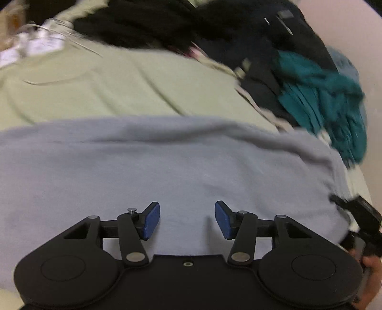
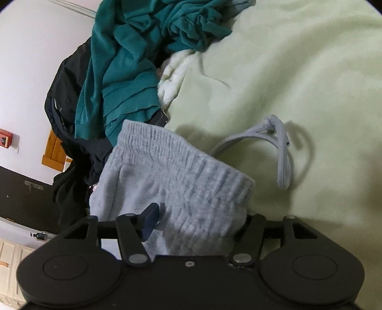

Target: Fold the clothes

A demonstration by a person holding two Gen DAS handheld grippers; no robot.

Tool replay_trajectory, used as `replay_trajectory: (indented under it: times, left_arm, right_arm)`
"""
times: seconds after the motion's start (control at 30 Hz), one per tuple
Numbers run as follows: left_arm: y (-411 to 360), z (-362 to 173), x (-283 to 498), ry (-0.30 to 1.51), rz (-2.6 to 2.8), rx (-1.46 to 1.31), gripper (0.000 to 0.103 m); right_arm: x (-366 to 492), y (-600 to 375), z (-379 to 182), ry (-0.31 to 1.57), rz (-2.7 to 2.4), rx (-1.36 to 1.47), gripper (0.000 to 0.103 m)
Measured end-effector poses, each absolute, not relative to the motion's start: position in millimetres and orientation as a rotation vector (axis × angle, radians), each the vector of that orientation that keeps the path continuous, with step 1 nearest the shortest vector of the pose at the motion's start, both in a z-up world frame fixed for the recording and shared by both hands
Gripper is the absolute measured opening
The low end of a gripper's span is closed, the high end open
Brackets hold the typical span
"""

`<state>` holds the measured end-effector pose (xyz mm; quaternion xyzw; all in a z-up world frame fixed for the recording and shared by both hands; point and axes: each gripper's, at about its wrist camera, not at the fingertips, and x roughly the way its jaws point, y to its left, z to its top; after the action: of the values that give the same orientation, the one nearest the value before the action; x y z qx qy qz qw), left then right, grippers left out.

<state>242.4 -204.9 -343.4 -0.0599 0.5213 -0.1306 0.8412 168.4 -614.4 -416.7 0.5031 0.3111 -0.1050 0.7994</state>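
Grey sweatpants [image 1: 167, 171] lie spread across a pale green bed cover [image 1: 107, 85]. My left gripper [image 1: 187, 219] hovers just above the grey fabric, jaws open and empty. In the right wrist view, the elastic waistband of the sweatpants [image 2: 181, 167] bunches up between the jaws of my right gripper [image 2: 195, 221]; the right finger is hidden by the cloth, so I cannot tell how firmly it is held. The grey drawstring [image 2: 274, 143] trails onto the bed cover [image 2: 298, 71]. My right gripper also shows at the right edge of the left wrist view [image 1: 358, 214].
A pile of other clothes sits beyond the sweatpants: a teal garment [image 2: 124, 71] [image 1: 322, 100], black garments [image 1: 167, 21] [image 2: 64, 95] and a white fluffy item [image 2: 172, 74]. A white wall [image 2: 28, 59] stands behind the pile.
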Motion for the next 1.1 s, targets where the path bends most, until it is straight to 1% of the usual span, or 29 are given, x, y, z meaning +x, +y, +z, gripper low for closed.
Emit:
replay_trajectory:
  times: [0.03, 0.1, 0.17, 0.27, 0.5, 0.6, 0.7, 0.8, 0.87, 0.93, 1.1]
  left_arm:
    - [-212.1, -348.8, 243.1, 1.119, -0.272, -0.106, 0.054]
    - [-222.8, -360.7, 246.0, 1.151, -0.249, -0.082, 0.054]
    - [-225.8, -366.8, 249.1, 1.151, -0.246, -0.063, 0.054]
    - [-234.3, -372.6, 251.6, 1.157, -0.245, -0.013, 0.054]
    - [-244.7, -369.7, 252.2, 1.153, -0.214, 0.042, 0.054]
    - [-241.7, -364.3, 253.6, 1.155, -0.197, 0.024, 0.058]
    - [-232.7, -355.8, 253.6, 1.166, -0.157, 0.008, 0.058]
    - [-214.2, -343.1, 253.3, 1.148, -0.160, -0.031, 0.062]
    - [-200.7, -334.2, 252.1, 1.129, -0.145, -0.026, 0.069]
    - [-189.5, -328.7, 251.9, 1.114, -0.138, -0.020, 0.071]
    - [-141.6, -321.0, 245.7, 1.122, -0.104, -0.009, 0.072]
  right_arm:
    - [169.0, -614.0, -415.6, 0.669, -0.230, 1.069, 0.053]
    - [167.6, -613.8, -414.3, 0.666, -0.232, 1.055, 0.046]
    - [165.1, -615.3, -413.3, 0.666, -0.225, 1.047, 0.042]
    - [162.8, -616.9, -408.4, 0.671, -0.203, 1.017, 0.038]
    - [166.1, -610.2, -384.2, 0.688, -0.176, 0.893, 0.036]
    - [166.7, -600.5, -361.9, 0.666, -0.161, 0.822, 0.034]
    - [169.5, -583.7, -331.9, 0.634, -0.143, 0.731, 0.034]
    - [173.4, -564.2, -304.6, 0.601, -0.117, 0.676, 0.033]
    - [176.1, -549.3, -286.0, 0.574, -0.098, 0.651, 0.033]
    - [178.7, -530.3, -268.1, 0.547, -0.074, 0.619, 0.032]
    - [190.0, -473.7, -229.9, 0.503, 0.008, 0.543, 0.032]
